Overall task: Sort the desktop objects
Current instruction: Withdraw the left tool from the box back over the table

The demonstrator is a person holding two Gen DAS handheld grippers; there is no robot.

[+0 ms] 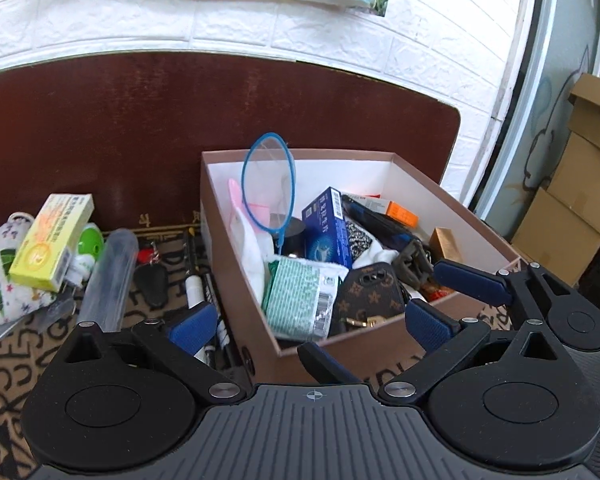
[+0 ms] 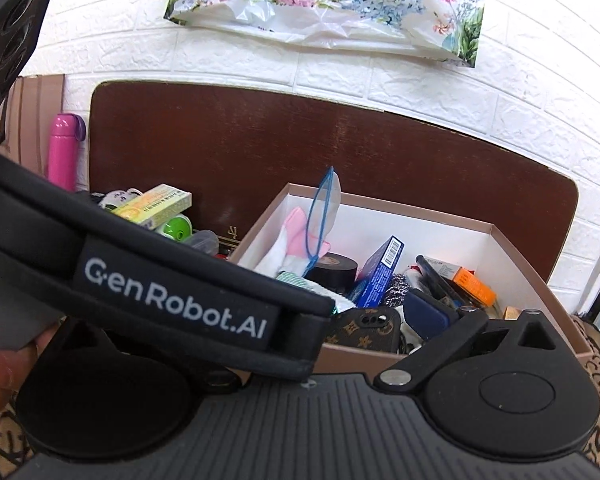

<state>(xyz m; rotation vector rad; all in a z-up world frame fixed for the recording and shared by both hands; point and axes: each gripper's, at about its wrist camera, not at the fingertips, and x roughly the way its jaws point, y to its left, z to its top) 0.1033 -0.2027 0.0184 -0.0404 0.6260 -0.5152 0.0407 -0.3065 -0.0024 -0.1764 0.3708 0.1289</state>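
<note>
An open cardboard box (image 1: 236, 276) holds several things: a blue medicine box (image 1: 326, 224), a blue-rimmed net (image 1: 268, 184), a monogram phone case (image 1: 370, 288) and a green-white packet (image 1: 296, 300). Left of it lie a yellow box (image 1: 52, 240), a clear tube (image 1: 110, 276), a printed pouch (image 1: 4, 276) and markers (image 1: 196, 280). My left gripper (image 1: 310, 328) stands open, its pads astride the box's near corner, gripping nothing. My right gripper (image 2: 312, 320) hangs over the box's near edge, fingers wide apart and empty. In its own view, the left gripper's strap (image 2: 172, 300) hides its left finger.
A dark brown board (image 1: 140, 120) leans on the white brick wall behind the table. Stacked cartons (image 1: 580, 184) stand at the right. A pink bottle (image 2: 62, 152) is at the far left, and a floral plastic bag (image 2: 320, 0) hangs above. A lettered cloth (image 1: 4, 380) covers the table.
</note>
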